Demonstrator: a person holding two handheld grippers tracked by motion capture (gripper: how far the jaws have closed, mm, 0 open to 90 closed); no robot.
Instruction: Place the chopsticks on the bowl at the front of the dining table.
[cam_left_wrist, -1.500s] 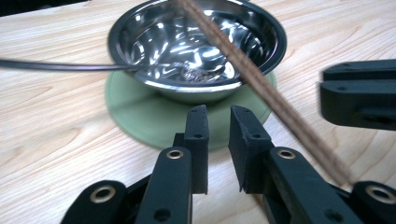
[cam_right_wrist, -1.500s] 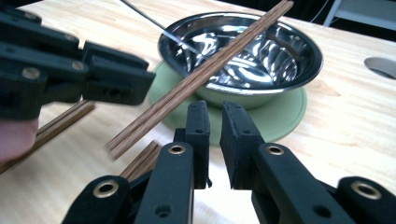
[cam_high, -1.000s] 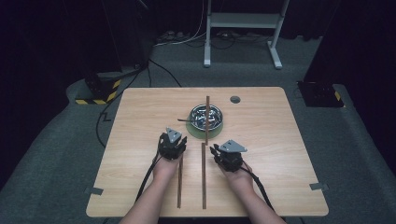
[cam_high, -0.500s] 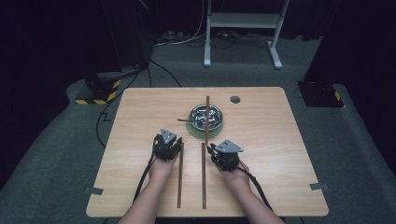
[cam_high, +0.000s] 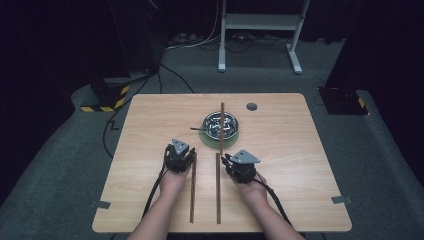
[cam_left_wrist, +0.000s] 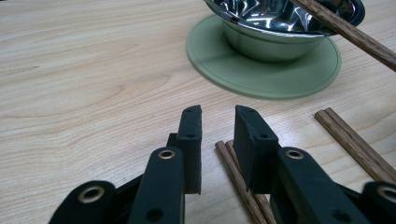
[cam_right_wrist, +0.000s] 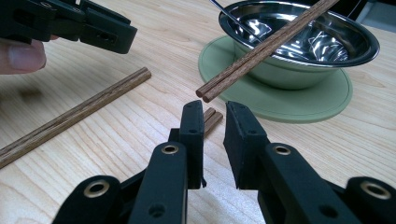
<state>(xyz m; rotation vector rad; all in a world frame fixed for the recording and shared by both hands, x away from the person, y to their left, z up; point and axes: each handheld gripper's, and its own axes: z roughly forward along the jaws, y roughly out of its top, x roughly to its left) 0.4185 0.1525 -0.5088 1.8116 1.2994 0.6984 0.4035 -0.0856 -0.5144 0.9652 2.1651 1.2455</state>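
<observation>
My left gripper (cam_left_wrist: 218, 120) has its jaws parted by a narrow gap with nothing pinched in it; the tip of one pair of chopsticks (cam_left_wrist: 238, 175) lies flat on the table (cam_left_wrist: 84, 84), poking out from under my right-hand jaw. My right gripper (cam_right_wrist: 215, 116) is the same deal, a slim gap with nothing clamped, and the end of the second pair of chopsticks (cam_right_wrist: 211, 117) lies on the wood right past the jaw tips. Just above and beyond that, a third pair of chopsticks (cam_right_wrist: 261, 49) slopes up and rests across the rim of the steel bowl (cam_right_wrist: 322, 46). The bowl sits on a round green mat (cam_right_wrist: 299, 105), ahead and to the right of both sets of jaws. From above, the two flat pairs lie side by side between my hands.
</observation>
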